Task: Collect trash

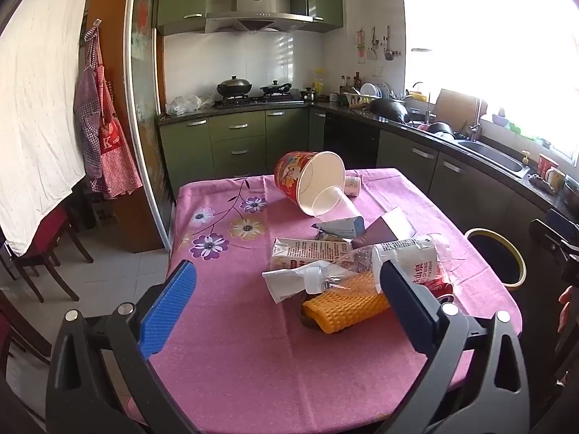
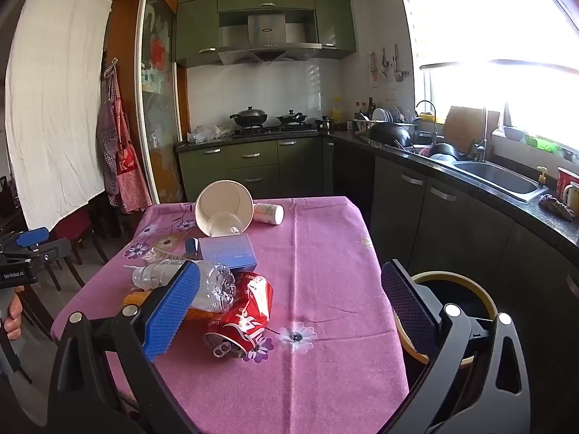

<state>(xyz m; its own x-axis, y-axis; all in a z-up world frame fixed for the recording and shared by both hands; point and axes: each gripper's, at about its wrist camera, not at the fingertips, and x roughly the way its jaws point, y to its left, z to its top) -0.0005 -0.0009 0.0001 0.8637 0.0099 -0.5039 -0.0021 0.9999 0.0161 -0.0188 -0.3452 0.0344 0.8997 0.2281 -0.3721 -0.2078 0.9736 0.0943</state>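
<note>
Left tool [image 1: 287, 285] nearest, blue pads spread wide, clamped on nothing, tipped down over the desk [image 1: 224, 343] in its pink flowered cloth. Right tool [image 2: 289, 300] likewise spread wide and empty, over the same desk from the right side.

Just beyond the left tool's tips, between its fingers: the trash heap. Closest, an orange waffle-textured piece [image 1: 345, 305], touching crumpled white paper [image 1: 286, 280] and a crushed clear plastic bottle [image 1: 362, 262]. Right finger [image 1: 405, 300] of the left tool partly in front of the bottle's label and a crushed red can [image 1: 439, 285]; not clearly touching either. Behind these, a flattened milk carton [image 1: 307, 253] lying on its side, then a blue-and-white box [image 1: 343, 226].

From the right wrist view, the red can [image 2: 240, 320] lying near the left finger [image 2: 170, 311] of the right tool, opening toward the camera, inside the gap but nearer that finger; bottle [image 2: 213, 285] just behind that pad, blue box [image 2: 228, 251] farther back.

Farther still, a large paper bucket [image 1: 307, 181] tipped on its side, a smaller white cup [image 1: 334, 202] at its mouth, a small white cup [image 2: 269, 213] lying beside it.

Off the desk's right edge, a dark trash bin with a yellow rim [image 1: 497, 258], partly hidden behind the right tool's right finger in the right wrist view.

Beyond, green kitchen cabinets [image 1: 239, 137].
</note>
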